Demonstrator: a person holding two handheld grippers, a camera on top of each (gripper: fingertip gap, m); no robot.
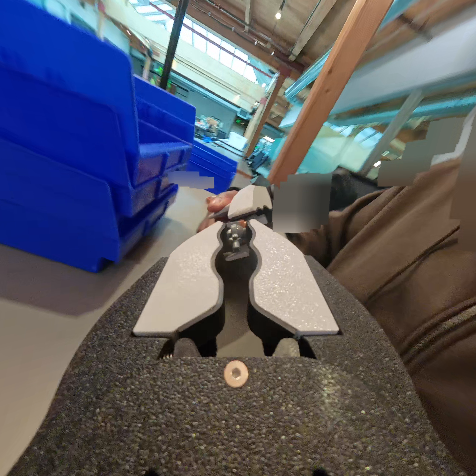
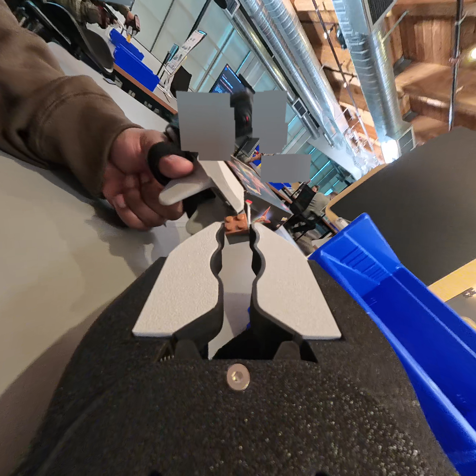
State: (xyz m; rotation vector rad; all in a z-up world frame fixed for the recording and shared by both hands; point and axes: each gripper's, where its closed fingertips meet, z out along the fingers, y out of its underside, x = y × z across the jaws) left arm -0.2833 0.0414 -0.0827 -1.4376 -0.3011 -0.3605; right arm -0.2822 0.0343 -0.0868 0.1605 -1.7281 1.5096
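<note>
The left gripper [image 1: 235, 228], pale grey textured fingers on a pebbled black foam-like body, pinches a small dull-grey metal-looking piece [image 1: 235, 240], knobbly with a flat foot, right at its tips. The right gripper [image 2: 237, 228], of the same build, pinches a small reddish-brown studded plastic brick [image 2: 236, 225], hard and glossy, with a dark block under it; a thin white stick with a red tip [image 2: 248, 212] rises just beside the brick.

Both small pieces are already picked up, and the two grippers meet tip to tip: in the left wrist view the other gripper's grey finger sits just past the metal piece. Whether the two pieces touch or are joined cannot be told.

Below both lies a smooth, matt pale grey tabletop [image 1: 51, 296]. A hand [image 2: 139, 180] in a brown fabric sleeve [image 2: 51, 108] grips the left gripper's handle, a finger through a black loop.

To the left gripper's left stands a stack of glossy blue plastic bins [image 1: 64, 154], close by. Beside the right gripper runs the rim of another blue plastic bin [image 2: 401, 304]. Beyond are timber beams and ribbed silver ducting.
</note>
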